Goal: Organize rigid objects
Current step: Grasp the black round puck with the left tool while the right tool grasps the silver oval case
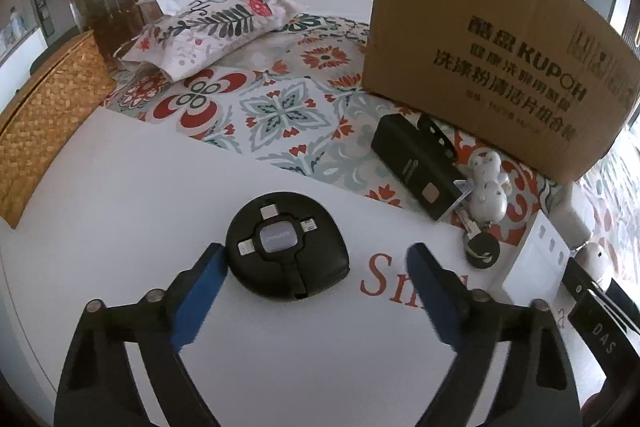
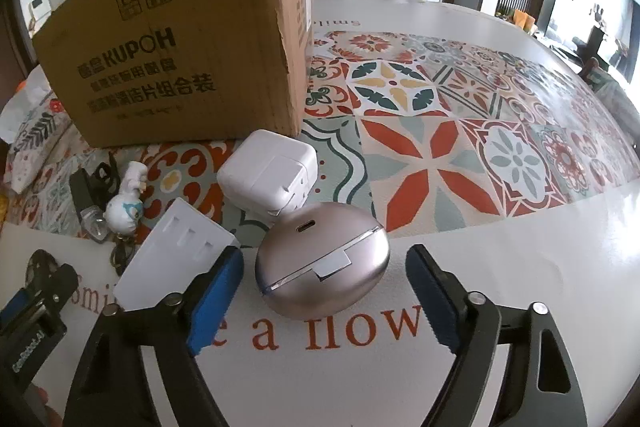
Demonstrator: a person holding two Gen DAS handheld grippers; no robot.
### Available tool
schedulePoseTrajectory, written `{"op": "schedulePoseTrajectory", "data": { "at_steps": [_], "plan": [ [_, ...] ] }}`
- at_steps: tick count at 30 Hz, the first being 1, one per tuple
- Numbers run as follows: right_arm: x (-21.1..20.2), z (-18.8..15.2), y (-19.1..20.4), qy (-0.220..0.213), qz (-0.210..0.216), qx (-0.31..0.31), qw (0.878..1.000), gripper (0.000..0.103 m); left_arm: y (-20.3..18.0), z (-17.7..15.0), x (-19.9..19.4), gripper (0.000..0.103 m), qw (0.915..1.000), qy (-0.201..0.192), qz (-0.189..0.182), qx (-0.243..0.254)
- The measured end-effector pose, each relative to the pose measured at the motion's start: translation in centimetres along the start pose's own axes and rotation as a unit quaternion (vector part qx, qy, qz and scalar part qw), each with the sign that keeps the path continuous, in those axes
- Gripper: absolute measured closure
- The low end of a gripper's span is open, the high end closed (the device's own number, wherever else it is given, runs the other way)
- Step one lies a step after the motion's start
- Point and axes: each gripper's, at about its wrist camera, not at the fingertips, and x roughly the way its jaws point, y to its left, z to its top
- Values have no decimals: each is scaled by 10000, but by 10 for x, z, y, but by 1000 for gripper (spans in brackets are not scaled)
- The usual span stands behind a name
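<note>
**On the tabletop: two claws, each astride a small gadget**

Between the blue pads of the left claw (image 1: 314, 263) lies a round black cable reel (image 1: 286, 255), sitting toward the left pad, which looks to be touching or just beside its rim; the right pad stands well clear. That claw is released, gripping nothing. The right claw (image 2: 324, 267) is likewise unclenched: an oval silver earbud case (image 2: 322, 267) rests on the white tabletop (image 2: 520, 259) between its pads, nearer the left one, with a gap on both sides.

Only the left wrist view shows the reel, a woven basket (image 1: 48, 115) at far left, and a patterned tissue pouch (image 1: 212, 27) beyond. Only the right wrist view shows the earbud case whole and a white charger cube (image 2: 268, 175) just behind it. Both views share the tall cardboard box (image 2: 172, 47) at the far side, a flat white card (image 2: 176, 251), a small white figurine (image 2: 124, 199) on a keyring, and a black rectangular case (image 1: 416, 167) left of it.
</note>
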Motion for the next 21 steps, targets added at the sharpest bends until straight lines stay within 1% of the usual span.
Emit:
{"op": "schedulePoseTrajectory", "data": {
  "at_steps": [2, 3, 4, 5, 7, 12, 18, 21],
  "plan": [
    [2, 0, 1, 8, -10, -17, 10000, 30, 0, -1, 1, 23, 10000, 15, 14, 39],
    [2, -1, 2, 24, 13, -19, 10000, 31, 1, -1, 2, 26, 10000, 14, 0, 48],
    [2, -1, 1, 3, 18, -17, 10000, 34, 1, -1, 2, 31, 10000, 5, -39, 63],
    [3, -1, 0, -12, 20, -20, 10000, 36, 2, -1, 2, 39, 9999, 10, -89, 77],
    [1, -1, 1, -29, 15, -11, 10000, 38, 1, -1, 1, 48, 9998, -27, -134, 136],
    [-6, -9, 3, -39, 111, 18, 9999, 39, 0, -1, 0, 48, 9990, -52, -296, 333],
    [-27, -16, 8, -259, 78, -106, 9996, 39, -1, -6, -4, 48, 9959, -113, -623, 643],
    [-36, -17, 10, -360, 130, -150, 9992, 39, -1, -8, -12, 48, 9934, -217, -807, 785]
  ]
}}
